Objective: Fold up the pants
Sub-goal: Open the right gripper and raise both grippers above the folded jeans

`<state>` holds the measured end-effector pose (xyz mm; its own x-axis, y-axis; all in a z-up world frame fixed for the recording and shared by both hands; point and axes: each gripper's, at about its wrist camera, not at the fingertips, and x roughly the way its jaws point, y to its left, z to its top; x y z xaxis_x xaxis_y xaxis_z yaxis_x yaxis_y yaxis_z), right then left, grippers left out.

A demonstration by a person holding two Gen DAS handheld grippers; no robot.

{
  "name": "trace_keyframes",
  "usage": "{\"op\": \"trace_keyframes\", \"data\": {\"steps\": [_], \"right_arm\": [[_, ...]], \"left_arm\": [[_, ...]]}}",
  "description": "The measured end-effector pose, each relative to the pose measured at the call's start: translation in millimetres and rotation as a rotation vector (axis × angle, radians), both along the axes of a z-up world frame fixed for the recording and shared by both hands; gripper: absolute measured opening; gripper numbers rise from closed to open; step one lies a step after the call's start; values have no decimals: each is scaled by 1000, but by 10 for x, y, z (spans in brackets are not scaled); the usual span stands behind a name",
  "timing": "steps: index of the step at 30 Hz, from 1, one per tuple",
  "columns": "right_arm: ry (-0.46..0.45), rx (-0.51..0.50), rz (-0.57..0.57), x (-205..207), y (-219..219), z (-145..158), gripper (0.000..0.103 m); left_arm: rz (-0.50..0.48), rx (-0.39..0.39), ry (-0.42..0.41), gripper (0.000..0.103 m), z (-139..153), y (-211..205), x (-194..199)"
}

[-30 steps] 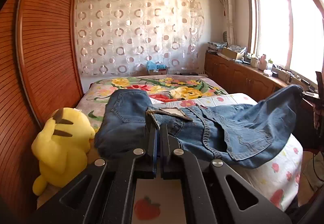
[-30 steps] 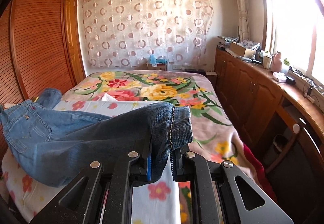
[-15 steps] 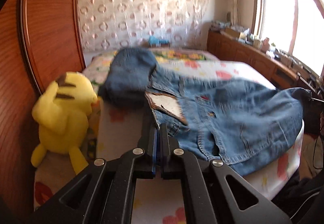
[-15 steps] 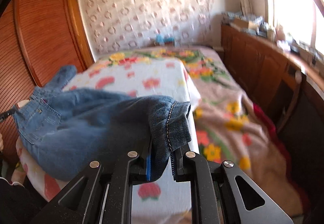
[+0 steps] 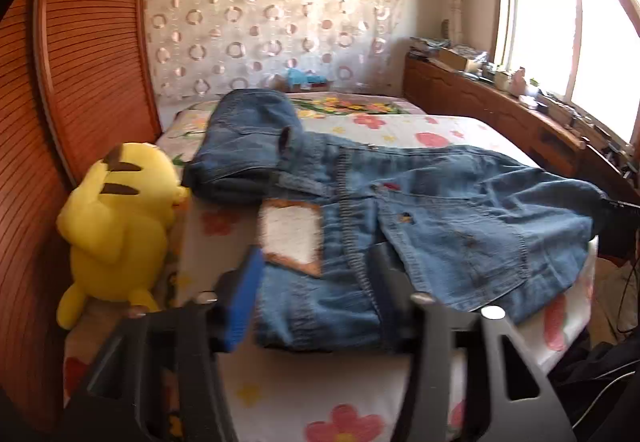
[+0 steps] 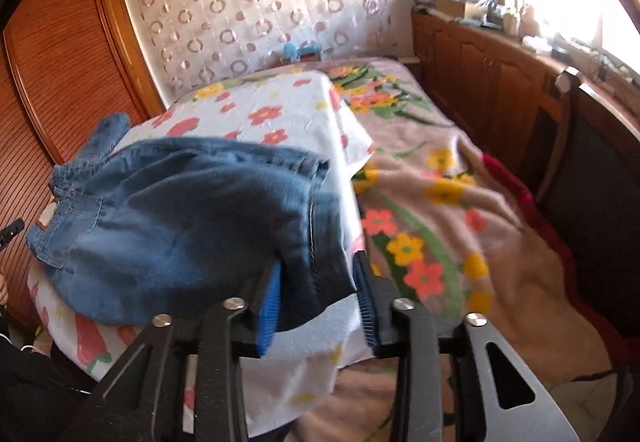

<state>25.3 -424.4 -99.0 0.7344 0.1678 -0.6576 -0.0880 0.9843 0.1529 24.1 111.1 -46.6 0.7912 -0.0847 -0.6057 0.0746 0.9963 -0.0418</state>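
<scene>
Blue denim pants (image 5: 440, 210) lie spread across the white flowered sheet (image 5: 320, 402), one leg folded back at the far left. The waistband with its white label (image 5: 290, 236) rests between the fingers of my left gripper (image 5: 316, 282). Its jaws are opening wide and the pads stand off the cloth. In the right wrist view the pants (image 6: 180, 210) end in a leg hem (image 6: 316, 262) that lies between the blue pads of my right gripper (image 6: 320, 294). Its jaws are opening too and no longer pinch the hem.
A yellow plush toy (image 5: 116, 226) sits at the sheet's left edge against a slatted wooden wardrobe door (image 5: 92, 62). A flowered blanket (image 6: 440, 202) covers the bed to the right. Wooden cabinets (image 6: 500, 90) with clutter run under the window.
Both grippers came down with the pants, which now lie on the sheet instead of hanging. Both jaws have gone from shut on the denim to apart.
</scene>
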Motion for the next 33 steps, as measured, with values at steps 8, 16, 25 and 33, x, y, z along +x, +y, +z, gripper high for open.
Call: {"op": "trace_keyframes", "data": {"steps": [8, 16, 25, 33], "right_arm": [[-115, -45, -40, -87, -110, 350, 55], [-57, 3, 35, 666, 4, 137, 55], [102, -40, 131, 1334, 173, -132, 55], [155, -78, 171, 1505, 247, -154, 27]], "left_arm": [[-117, -31, 1, 85, -45, -495, 283], [-194, -35, 43, 85, -173, -974, 542], [-218, -52, 129, 85, -398, -1242, 628], [-206, -72, 121, 85, -471, -1247, 586]]}}
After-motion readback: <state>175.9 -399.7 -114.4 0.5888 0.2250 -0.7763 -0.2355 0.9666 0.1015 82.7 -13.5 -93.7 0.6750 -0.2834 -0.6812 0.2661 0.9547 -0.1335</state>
